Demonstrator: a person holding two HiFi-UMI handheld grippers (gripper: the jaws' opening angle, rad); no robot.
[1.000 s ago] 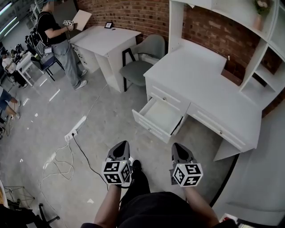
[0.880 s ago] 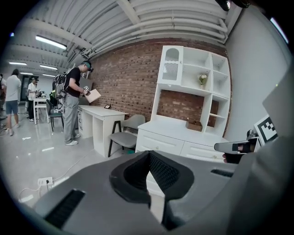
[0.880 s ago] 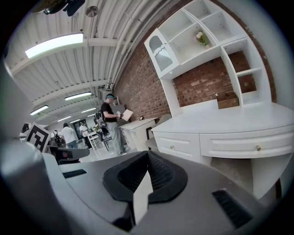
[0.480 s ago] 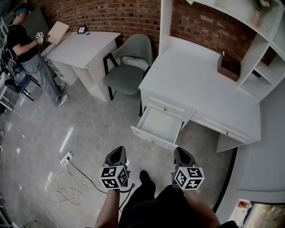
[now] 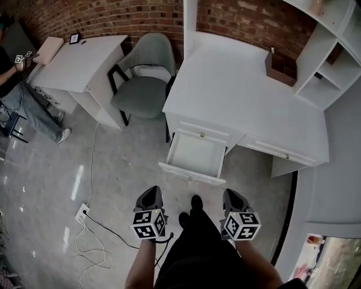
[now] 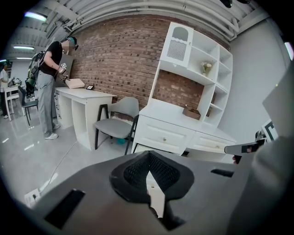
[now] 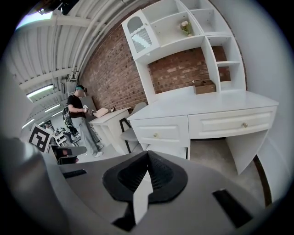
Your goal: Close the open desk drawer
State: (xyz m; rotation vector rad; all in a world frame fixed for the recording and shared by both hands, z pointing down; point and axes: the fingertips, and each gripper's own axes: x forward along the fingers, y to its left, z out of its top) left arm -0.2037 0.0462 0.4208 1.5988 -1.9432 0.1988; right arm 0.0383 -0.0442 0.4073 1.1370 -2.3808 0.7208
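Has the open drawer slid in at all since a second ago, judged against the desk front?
No. The drawer still juts out from the desk front about as far as before. The head view has shifted, not the drawer.

I see a red brick wall [image 5: 113,17], a shiny grey floor [image 5: 45,180], a grey-green chair [image 5: 138,96] and a small white desk [image 5: 84,56] beside it.
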